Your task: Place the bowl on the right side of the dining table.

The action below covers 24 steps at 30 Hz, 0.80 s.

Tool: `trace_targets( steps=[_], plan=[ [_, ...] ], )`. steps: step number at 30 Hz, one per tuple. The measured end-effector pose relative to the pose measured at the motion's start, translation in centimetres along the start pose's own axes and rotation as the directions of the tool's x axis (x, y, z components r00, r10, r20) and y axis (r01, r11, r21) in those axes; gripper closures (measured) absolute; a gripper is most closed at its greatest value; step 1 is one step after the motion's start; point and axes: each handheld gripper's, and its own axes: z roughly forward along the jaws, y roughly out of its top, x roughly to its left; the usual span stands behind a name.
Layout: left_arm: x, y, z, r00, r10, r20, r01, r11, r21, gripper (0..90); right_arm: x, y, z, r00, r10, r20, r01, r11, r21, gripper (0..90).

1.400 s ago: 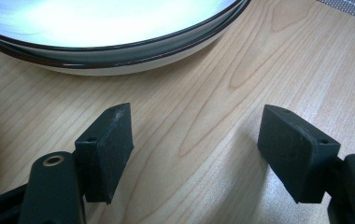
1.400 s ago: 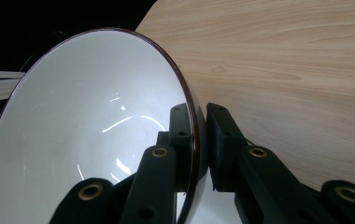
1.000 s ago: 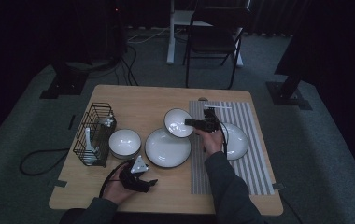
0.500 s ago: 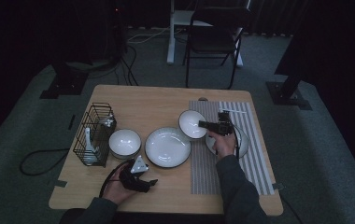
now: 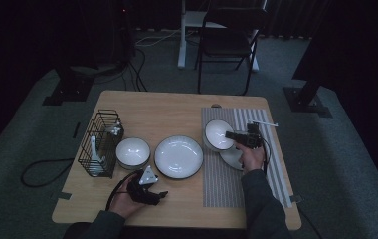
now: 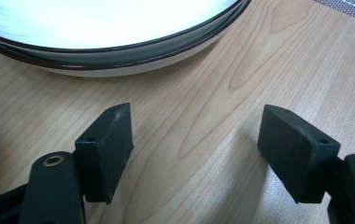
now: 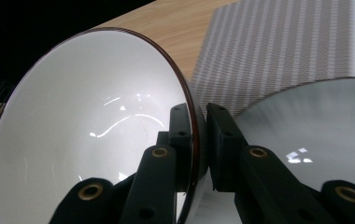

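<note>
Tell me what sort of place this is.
Probably a recording studio or lab set up as a dining table: dark curtains, camera-stand bases and cables on the floor, around a wooden table holding bowls and a striped placemat.

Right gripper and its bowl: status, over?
Right gripper shut on small bowl rim, above plate on striped mat. Left gripper open, resting on table. Nothing in the way.

The room lay dim, with dark curtains behind. A grey carpet [image 5: 38, 199] covered the floor, cables [image 5: 142, 45] trailing across it. A black folding chair [image 5: 229, 42] stood beyond the wooden table [image 5: 172, 107].
</note>
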Motion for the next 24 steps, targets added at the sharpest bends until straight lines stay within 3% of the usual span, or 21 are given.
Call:
trace_targets(
  steps=[10, 24],
  plan=[
    [0.0, 0.0, 0.0, 1.0000, 0.000, -0.001, 0.000, 1.0000, -0.001, 27.3, -2.3, -0.6, -1.9, 0.9979, 0.016, 0.063, -0.015, 1.000, -0.014, 81.8],
    [0.0, 0.0, 0.1, 1.0000, -0.001, -0.002, 0.001, 1.0000, -0.003, 27.3, -6.0, -1.8, -4.8, 0.9881, 0.071, 0.136, -0.065, 0.997, -0.044, 81.8]
  ],
)
